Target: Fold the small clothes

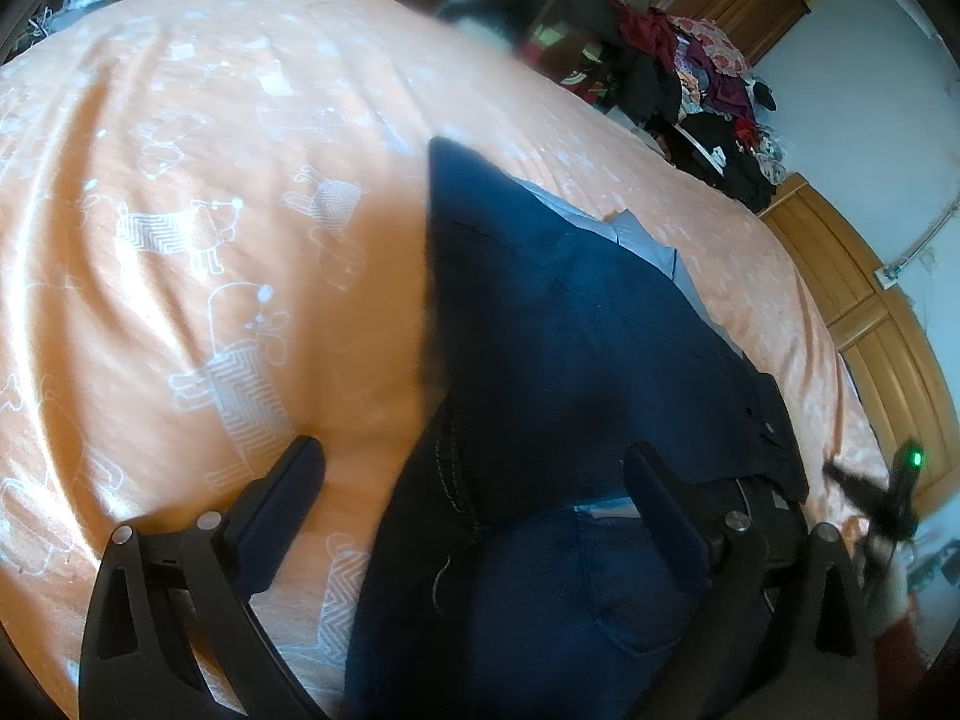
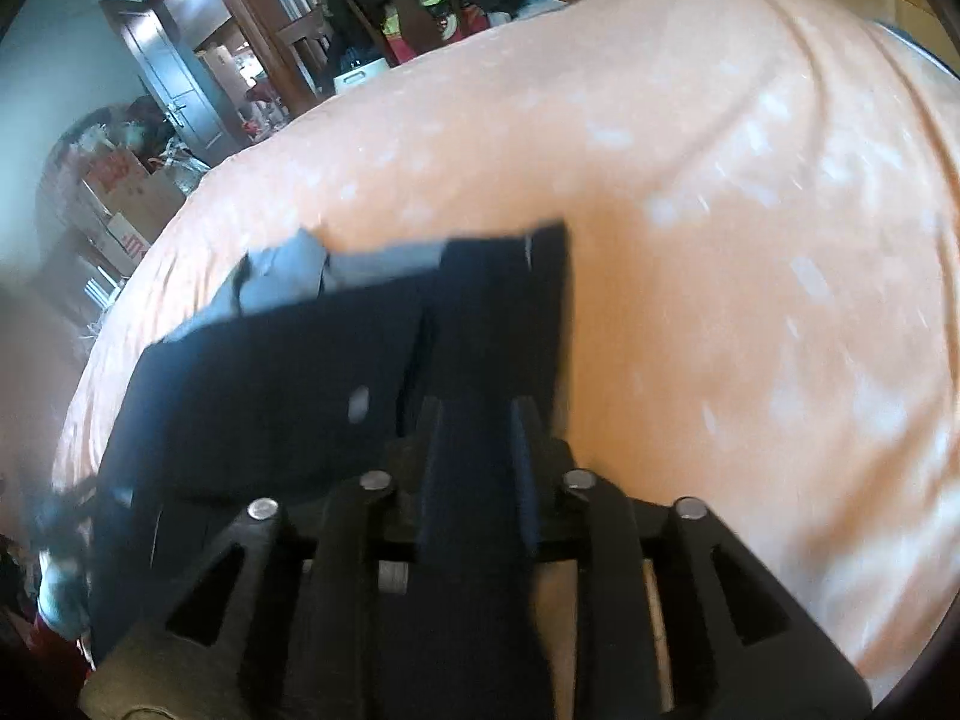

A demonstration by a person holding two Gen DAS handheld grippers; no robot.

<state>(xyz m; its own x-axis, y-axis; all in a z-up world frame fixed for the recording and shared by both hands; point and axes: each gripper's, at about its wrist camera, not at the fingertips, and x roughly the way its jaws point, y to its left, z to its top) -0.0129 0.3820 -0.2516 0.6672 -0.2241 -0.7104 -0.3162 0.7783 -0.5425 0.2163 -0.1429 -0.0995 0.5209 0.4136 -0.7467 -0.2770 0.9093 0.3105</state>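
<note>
A dark blue denim garment (image 1: 570, 330) with pale grey inner fabric at its far edge lies on the orange bed sheet (image 1: 180, 240). My left gripper (image 1: 474, 462) is open just above it; the left finger hangs over bare sheet and the right finger over the denim. In the right wrist view my right gripper (image 2: 477, 414) is shut on a fold of the same garment (image 2: 270, 390), which runs up between its fingers. The view is motion-blurred. The right gripper (image 1: 894, 492) also shows in the left wrist view at the far right, with a green light on it.
The orange sheet (image 2: 720, 240) with white animal prints spreads wide around the garment. A heap of mixed clothes (image 1: 708, 96) sits past the bed's far edge. Wooden wardrobe doors (image 1: 870, 330) line the wall. Cardboard boxes (image 2: 120, 204) and a door (image 2: 168, 78) stand at the left.
</note>
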